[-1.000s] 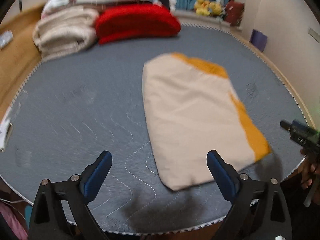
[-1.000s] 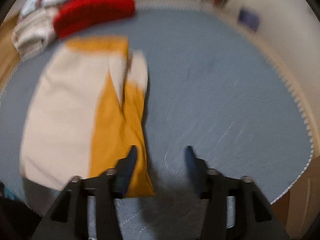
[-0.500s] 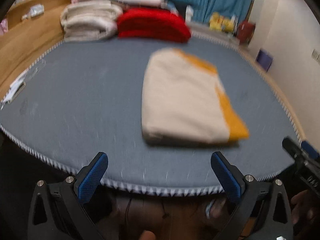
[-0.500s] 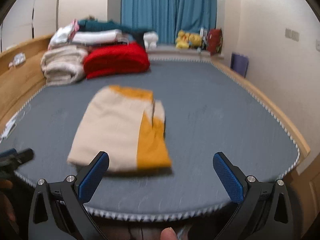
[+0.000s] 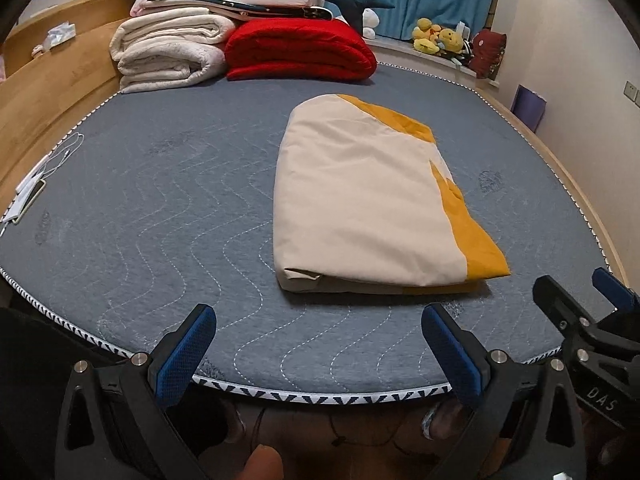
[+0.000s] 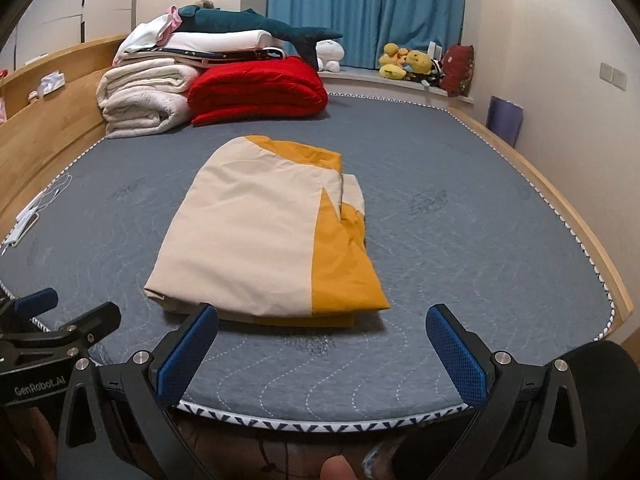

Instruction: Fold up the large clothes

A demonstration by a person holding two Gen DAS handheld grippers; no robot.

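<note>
Left wrist view: the folded cream-and-mustard cotton cover lies flat on the grey quilted mattress, just ahead of the left tongs and slightly toward their right pad. Both sets of tongs stand wide apart and empty; their jaws have just been opening, with nothing between them. In the right wrist view the same bundle lies ahead of the right tongs, reaching toward their left pad, and its near edge shows several stacked layers.

Handling, as judged: soft, limp, light fabric that will sag and slide open if lifted by one layer. A hold should pinch all layers at the two near corners, one corner per tongs, or at the thick folded near edge. The mustard strip on the right side has loose, rumpled plies that may slip free.

Farther out, beyond the bundle, a folded red blanket and rolled cream blankets rest at the far end of the mattress, well apart from the tongs.
</note>
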